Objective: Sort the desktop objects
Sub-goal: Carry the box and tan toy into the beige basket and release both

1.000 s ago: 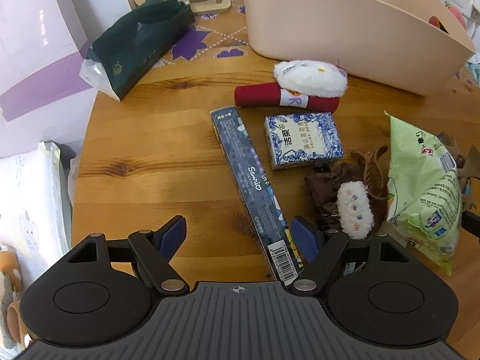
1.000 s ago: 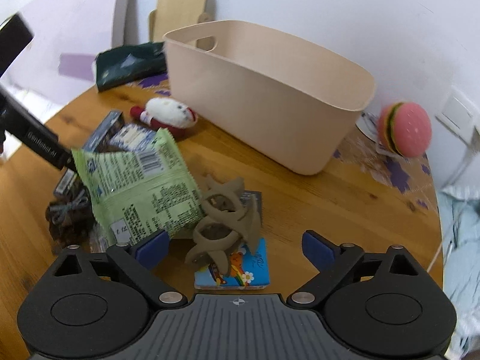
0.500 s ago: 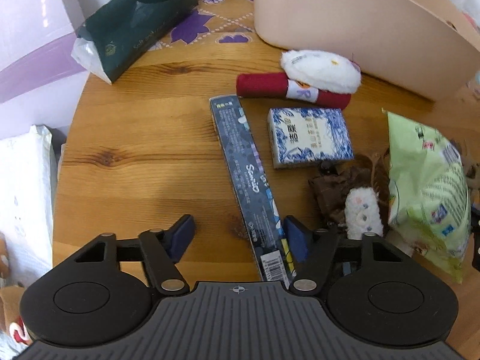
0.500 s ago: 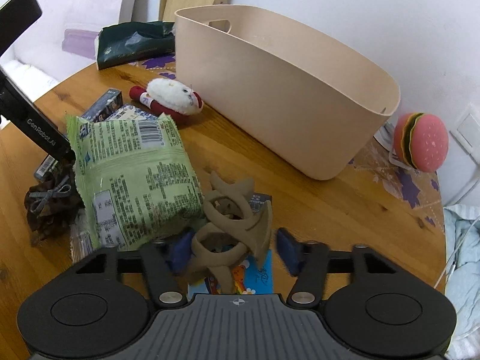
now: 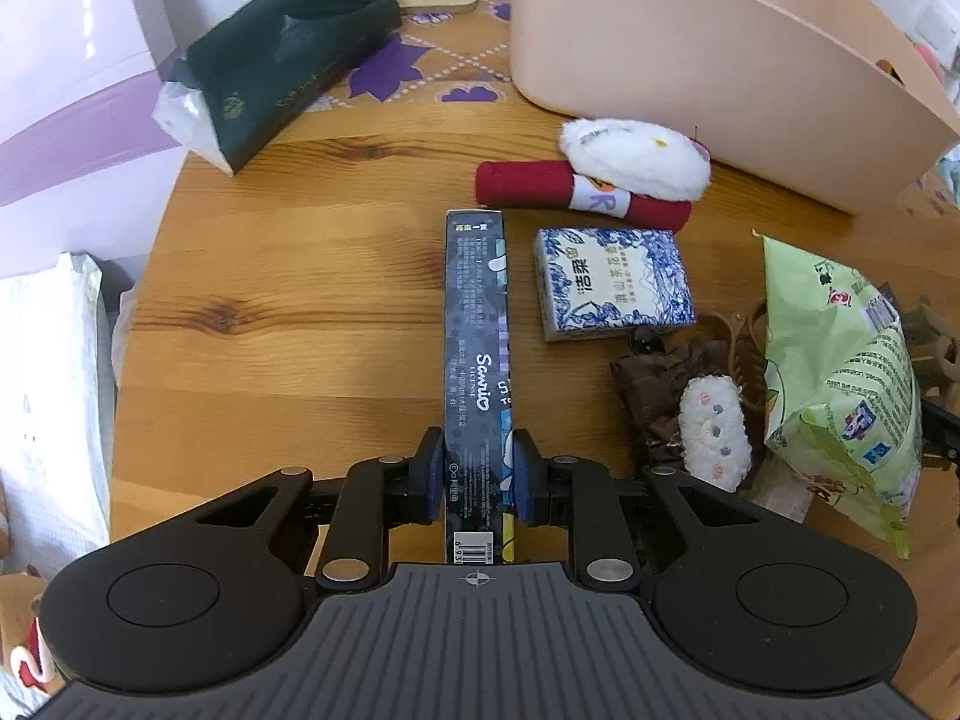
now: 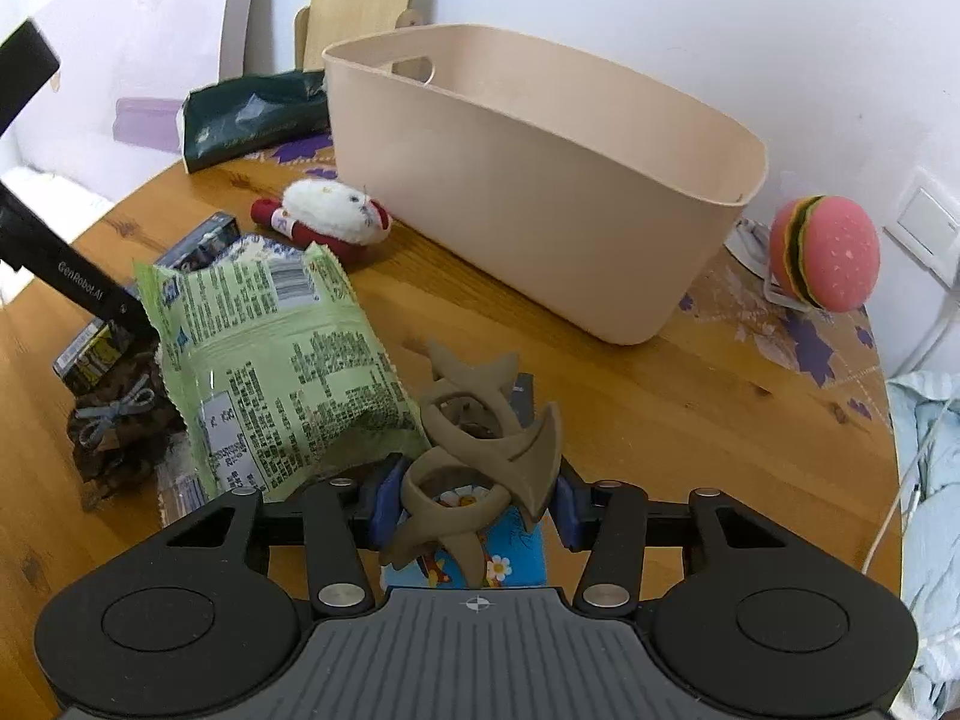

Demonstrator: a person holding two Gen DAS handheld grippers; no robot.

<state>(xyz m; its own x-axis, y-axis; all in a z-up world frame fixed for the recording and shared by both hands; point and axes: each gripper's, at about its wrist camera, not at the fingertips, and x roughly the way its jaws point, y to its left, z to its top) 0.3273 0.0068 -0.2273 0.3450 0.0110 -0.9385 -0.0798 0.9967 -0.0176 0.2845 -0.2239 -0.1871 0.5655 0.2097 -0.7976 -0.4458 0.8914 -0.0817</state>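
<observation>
Blue box [image 5: 476, 324] lengthwise between tongs [image 5: 477, 476]

A lived-in room in a home — a round wooden table [image 5: 288, 312] with a purple-flowered cloth [image 5: 414, 66] against a white wall, a wall switch [image 6: 924, 228] at the far right, bedding [image 6: 930, 480] beside it, and a burger-shaped plush toy [image 6: 825, 252] — nothing workmanlike.

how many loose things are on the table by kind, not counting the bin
Boxes and packets: 5 - long dark box, blue-white tissue pack, cartoon packet, green snack bag, dark green pack
Plush toys: 3 - white plush, burger, small one
Hair clips: 1
Brown bow: 1
Total: 10
</observation>
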